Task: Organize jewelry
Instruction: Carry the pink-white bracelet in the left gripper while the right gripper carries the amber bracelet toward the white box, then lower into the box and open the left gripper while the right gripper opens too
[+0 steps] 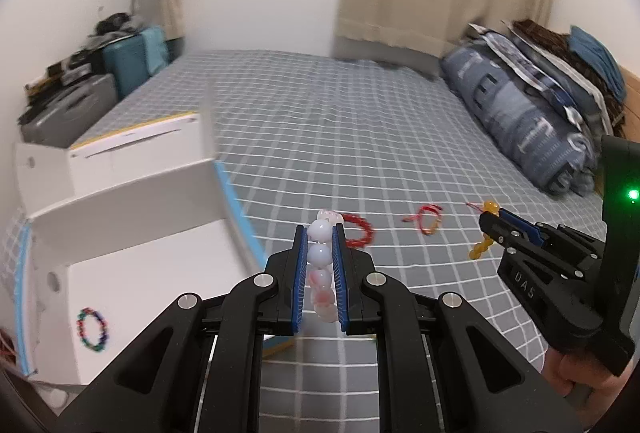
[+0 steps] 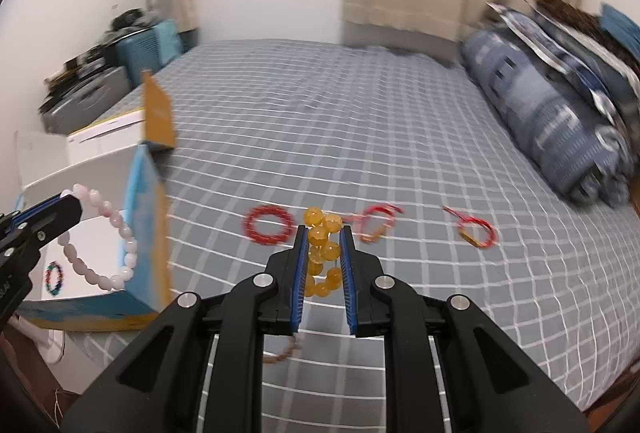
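— Any writing readable?

— Only "UAS" on my right gripper (image 1: 490, 223), I think. It's clamped on the amber bracelet (image 2: 322, 257) above the bed (image 2: 400, 137).

— And the left?

— My left gripper (image 1: 320, 233) pinches the pink bracelet (image 1: 322, 265) beside the white box (image 1: 120, 193).

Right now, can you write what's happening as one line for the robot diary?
left gripper: shut on pink bead bracelet | right gripper: shut on yellow bead bracelet | white box: holds multicoloured bracelet

Both wrist views low over bed (image 1: 360, 137)
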{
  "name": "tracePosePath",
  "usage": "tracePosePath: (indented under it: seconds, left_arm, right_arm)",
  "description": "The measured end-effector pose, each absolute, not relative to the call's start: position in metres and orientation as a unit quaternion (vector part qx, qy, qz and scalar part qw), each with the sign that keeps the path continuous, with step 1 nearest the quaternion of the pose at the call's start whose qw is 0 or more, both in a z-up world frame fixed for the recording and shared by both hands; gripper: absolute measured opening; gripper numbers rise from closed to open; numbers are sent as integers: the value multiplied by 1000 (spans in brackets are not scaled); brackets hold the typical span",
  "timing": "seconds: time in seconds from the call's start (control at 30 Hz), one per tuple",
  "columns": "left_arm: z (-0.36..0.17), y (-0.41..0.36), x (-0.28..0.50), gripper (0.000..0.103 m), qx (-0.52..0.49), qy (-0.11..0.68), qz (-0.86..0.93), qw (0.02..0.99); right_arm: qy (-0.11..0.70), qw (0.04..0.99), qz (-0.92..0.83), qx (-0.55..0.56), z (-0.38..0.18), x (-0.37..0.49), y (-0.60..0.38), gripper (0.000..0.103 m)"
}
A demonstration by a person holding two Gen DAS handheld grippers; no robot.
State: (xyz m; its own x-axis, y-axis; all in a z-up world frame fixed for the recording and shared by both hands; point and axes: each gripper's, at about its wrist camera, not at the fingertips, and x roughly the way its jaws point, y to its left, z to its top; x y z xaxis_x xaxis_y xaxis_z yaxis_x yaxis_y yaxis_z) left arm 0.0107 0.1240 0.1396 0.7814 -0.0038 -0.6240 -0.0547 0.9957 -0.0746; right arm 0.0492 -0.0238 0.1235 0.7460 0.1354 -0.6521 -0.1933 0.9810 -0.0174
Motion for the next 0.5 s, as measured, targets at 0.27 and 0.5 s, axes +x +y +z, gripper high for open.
tracePosePath:
  seconds: [0.27, 0.5]
  left_arm:
    - [141, 186, -16, 12, -48, 324, 99, 939]
    - [123, 247, -31, 12, -66, 340, 161, 924]
  right_arm:
    - [335, 927, 156, -66, 130, 43, 63, 15]
    - [333, 914, 216, -81, 122, 41, 136, 15]
